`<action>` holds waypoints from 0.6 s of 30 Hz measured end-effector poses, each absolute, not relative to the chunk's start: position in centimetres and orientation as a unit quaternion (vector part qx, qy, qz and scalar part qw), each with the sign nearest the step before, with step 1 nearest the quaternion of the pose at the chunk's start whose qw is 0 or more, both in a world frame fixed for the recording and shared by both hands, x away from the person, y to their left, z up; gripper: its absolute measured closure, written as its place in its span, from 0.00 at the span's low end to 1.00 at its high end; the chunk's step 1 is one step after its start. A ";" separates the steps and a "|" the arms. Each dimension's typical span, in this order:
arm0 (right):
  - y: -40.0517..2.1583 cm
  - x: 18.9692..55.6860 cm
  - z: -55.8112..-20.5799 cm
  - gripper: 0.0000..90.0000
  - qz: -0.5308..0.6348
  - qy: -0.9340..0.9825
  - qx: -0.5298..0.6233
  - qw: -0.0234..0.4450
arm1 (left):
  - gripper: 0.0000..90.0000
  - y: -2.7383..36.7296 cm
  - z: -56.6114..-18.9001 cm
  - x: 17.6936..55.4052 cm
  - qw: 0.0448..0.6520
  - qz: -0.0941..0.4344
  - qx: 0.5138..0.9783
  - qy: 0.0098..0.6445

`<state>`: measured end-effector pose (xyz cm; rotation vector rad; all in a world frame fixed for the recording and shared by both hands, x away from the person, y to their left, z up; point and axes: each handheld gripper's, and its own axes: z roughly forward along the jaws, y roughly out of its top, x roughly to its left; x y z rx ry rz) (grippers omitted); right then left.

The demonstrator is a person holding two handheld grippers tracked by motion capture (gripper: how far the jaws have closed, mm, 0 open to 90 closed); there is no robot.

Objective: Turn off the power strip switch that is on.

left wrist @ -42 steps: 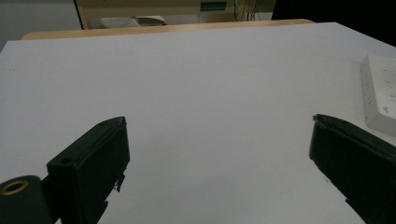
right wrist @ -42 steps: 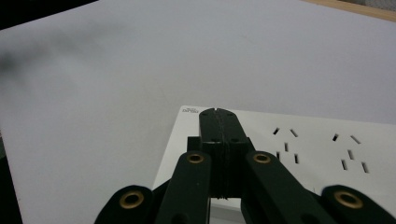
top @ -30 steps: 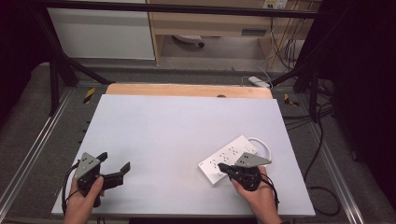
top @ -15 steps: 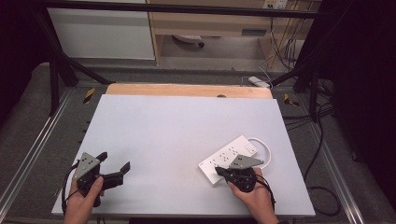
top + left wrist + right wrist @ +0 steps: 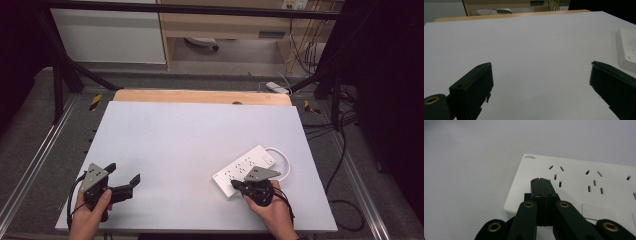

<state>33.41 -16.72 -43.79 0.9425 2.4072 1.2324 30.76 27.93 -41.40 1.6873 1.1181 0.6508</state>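
Since a second ago the right gripper [image 5: 235,184], jaws pressed together on nothing, has edged onto the white power strip [image 5: 241,170] at lower right; next, likely pushing it. Left gripper [image 5: 122,178] idles spread wide at lower left.

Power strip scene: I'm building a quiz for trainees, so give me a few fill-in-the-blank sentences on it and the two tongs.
1. The left tongs have their jaws ____.
2. The right tongs have their jaws pressed ____, tips over the power strip.
3. The power strip's colour is ____.
4. In the high view the power strip lies on the ____ half of the table.

Missing words: open; shut; white; right
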 end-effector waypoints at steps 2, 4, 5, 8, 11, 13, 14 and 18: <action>-16.7 33.4 -43.8 1.00 0.427 0.832 0.326 0.139 | 0.05 27.9 -41.4 30.8 0.486 0.267 0.693 0.460; -16.7 33.4 -43.8 1.00 0.427 0.832 0.326 0.140 | 0.05 27.9 -41.4 30.8 0.486 0.267 0.693 0.460; -16.7 33.4 -43.8 1.00 0.427 0.832 0.326 0.140 | 0.05 27.9 -41.4 30.8 0.486 0.267 0.693 0.460; -16.6 33.4 -43.9 1.00 0.426 0.832 0.324 0.145 | 0.05 27.9 -41.4 30.8 0.485 0.267 0.694 0.459; -16.6 33.3 -43.9 1.00 0.427 0.832 0.322 0.147 | 0.05 27.9 -41.4 30.8 0.485 0.267 0.694 0.459; -16.6 33.3 -44.0 1.00 0.429 0.831 0.321 0.148 | 0.05 27.9 -41.4 30.8 0.485 0.267 0.694 0.460; -16.6 33.3 -44.0 1.00 0.429 0.832 0.320 0.149 | 0.05 27.9 -41.4 30.8 0.486 0.267 0.694 0.459; -16.6 33.3 -44.1 1.00 0.427 0.833 0.318 0.151 | 0.05 27.9 -41.4 30.8 0.484 0.267 0.696 0.459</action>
